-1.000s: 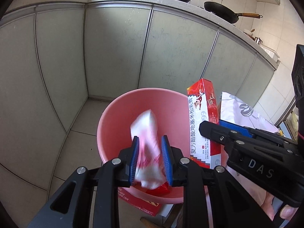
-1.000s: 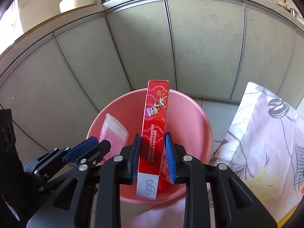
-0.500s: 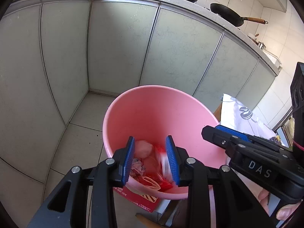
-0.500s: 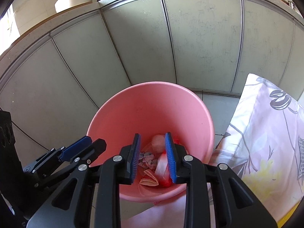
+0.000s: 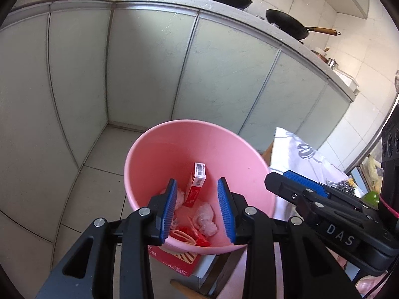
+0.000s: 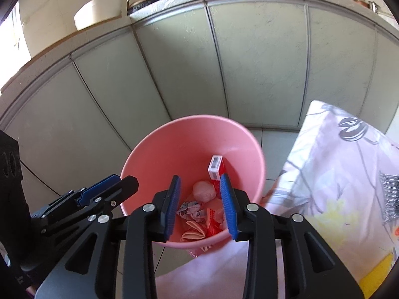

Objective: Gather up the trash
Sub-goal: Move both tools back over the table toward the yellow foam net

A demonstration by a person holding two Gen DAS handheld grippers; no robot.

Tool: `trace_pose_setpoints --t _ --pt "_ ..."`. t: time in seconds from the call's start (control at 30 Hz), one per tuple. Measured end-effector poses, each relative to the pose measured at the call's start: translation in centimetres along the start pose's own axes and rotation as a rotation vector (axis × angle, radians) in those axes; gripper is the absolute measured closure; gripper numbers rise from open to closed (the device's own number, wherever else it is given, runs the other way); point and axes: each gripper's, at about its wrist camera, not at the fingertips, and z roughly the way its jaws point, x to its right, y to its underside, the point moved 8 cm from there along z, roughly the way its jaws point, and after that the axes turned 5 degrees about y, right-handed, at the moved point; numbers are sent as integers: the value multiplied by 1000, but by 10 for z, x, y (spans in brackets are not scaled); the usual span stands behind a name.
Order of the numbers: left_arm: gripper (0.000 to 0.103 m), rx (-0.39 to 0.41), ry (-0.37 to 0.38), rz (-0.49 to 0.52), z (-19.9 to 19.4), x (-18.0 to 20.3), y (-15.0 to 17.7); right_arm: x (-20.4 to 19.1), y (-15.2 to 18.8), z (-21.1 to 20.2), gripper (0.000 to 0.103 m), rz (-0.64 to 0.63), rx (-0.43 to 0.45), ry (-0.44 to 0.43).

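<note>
A pink bin (image 5: 154, 149) (image 6: 154, 154) stands on the tiled floor below both grippers. Inside it a red and white carton (image 5: 195, 186) (image 6: 215, 167) leans against the wall among crumpled wrappers (image 5: 205, 214) (image 6: 190, 208) and a pale wad (image 6: 204, 191). My left gripper (image 5: 198, 209) hangs open over the bin's near rim, nothing between its blue pads. My right gripper (image 6: 200, 205) is also over the near rim, its jaws still opening and empty. Each gripper shows from the side in the other's view, the right gripper (image 5: 311, 199) and the left gripper (image 6: 99, 196).
Grey-green cabinet doors (image 5: 224, 79) curve behind the bin under a counter with black pans (image 5: 289, 25). A floral cloth (image 6: 344, 174) covers a surface to the right. A red flat box (image 5: 182, 261) lies under the bin's near side. Bare floor tiles (image 5: 94, 186) lie to the left.
The left gripper let go of the white and red wrapper and the right gripper let go of the red carton. Both dropped into the bin, and both sets of jaws widened.
</note>
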Motion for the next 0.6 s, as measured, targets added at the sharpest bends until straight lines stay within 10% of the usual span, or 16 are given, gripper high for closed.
trace_pose_setpoints --t 0.6 --pt "65 17 156 158 -33 91 4 71 31 -83 69 93 74 77"
